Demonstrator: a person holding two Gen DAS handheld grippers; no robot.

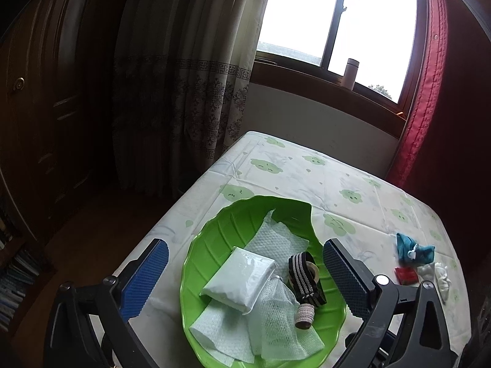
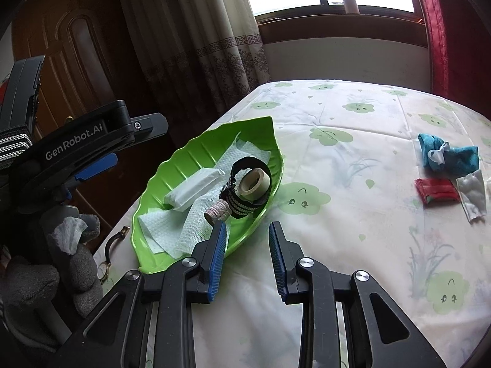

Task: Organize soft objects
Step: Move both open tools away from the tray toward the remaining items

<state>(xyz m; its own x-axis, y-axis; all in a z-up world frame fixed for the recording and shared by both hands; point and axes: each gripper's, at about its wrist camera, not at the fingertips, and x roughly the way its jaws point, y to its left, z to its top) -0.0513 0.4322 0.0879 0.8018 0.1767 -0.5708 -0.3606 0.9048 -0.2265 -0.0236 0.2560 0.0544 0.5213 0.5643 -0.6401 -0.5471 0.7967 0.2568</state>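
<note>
A green leaf-shaped tray (image 1: 214,239) (image 2: 190,153) holds a white tissue pack (image 1: 239,279) (image 2: 193,188), paper towels, gauze (image 1: 276,316), a black striped band (image 1: 303,279) (image 2: 245,205), a tape roll (image 2: 254,181) and a small bandage roll (image 1: 304,316) (image 2: 218,211). My left gripper (image 1: 245,263) hangs open above the tray, empty. My right gripper (image 2: 247,233) is open and empty at the tray's near right rim. To the right on the cloth lie a teal pouch (image 1: 414,250) (image 2: 448,153), a red packet (image 1: 405,275) (image 2: 437,190) and a white cloth (image 1: 438,276) (image 2: 472,196).
The table wears a white cloth with green cloud prints (image 2: 353,135). A wristwatch (image 2: 107,260) lies by the tray's near left end. A gloved hand (image 2: 76,263) holds the left gripper with a tissue scrap. Curtains, a window and a red drape stand behind.
</note>
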